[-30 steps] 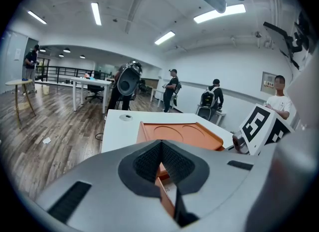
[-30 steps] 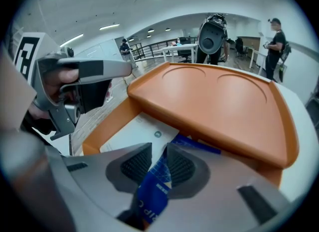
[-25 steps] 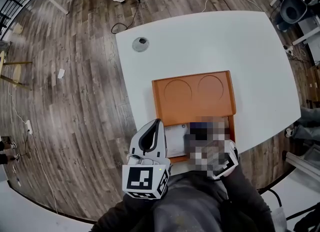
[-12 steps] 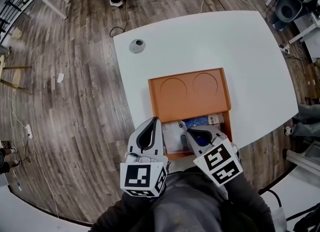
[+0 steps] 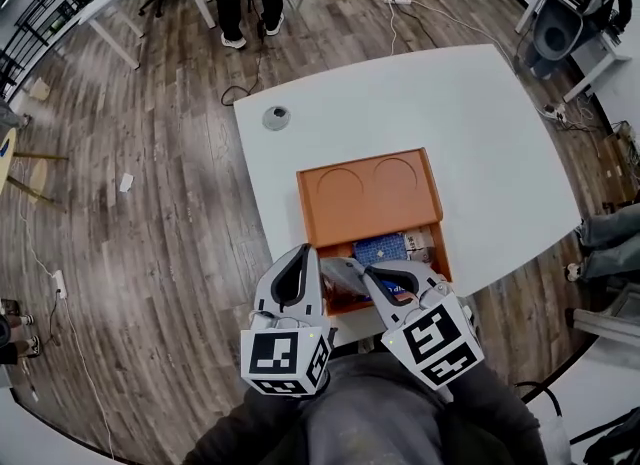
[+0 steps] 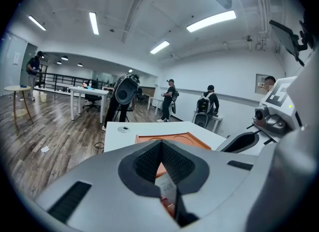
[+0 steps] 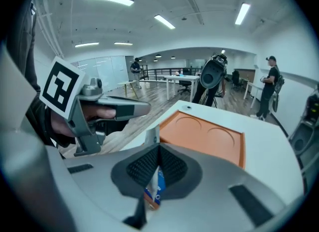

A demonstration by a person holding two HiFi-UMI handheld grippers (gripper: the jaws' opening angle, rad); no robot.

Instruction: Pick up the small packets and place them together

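– Compared with a second ago, both tools are lifted off the tray (image 5: pixel 365 198), the right more so, and the packets in its near compartment are uncovered.
– What is held?
– The left tool (image 5: pixel 303 256) is closed tight on a white packet (image 6: pixel 168 190). The right tool (image 5: pixel 378 278) is clamped on a blue-and-orange packet (image 7: pixel 154 192).
– Which step is judged to be in hand?
– The carry: two packets are picked, neither is set down yet. A blue packet (image 5: pixel 380 249) and a paler one (image 5: pixel 415 242) are left just ahead of the right tool's tip.
– And next?
– One spot on the desk (image 5: pixel 480 133) or tray must be chosen, and both packets lowered together before the grips are eased. Both tools are pointed forward and down, side by side, the right tilted more steeply.
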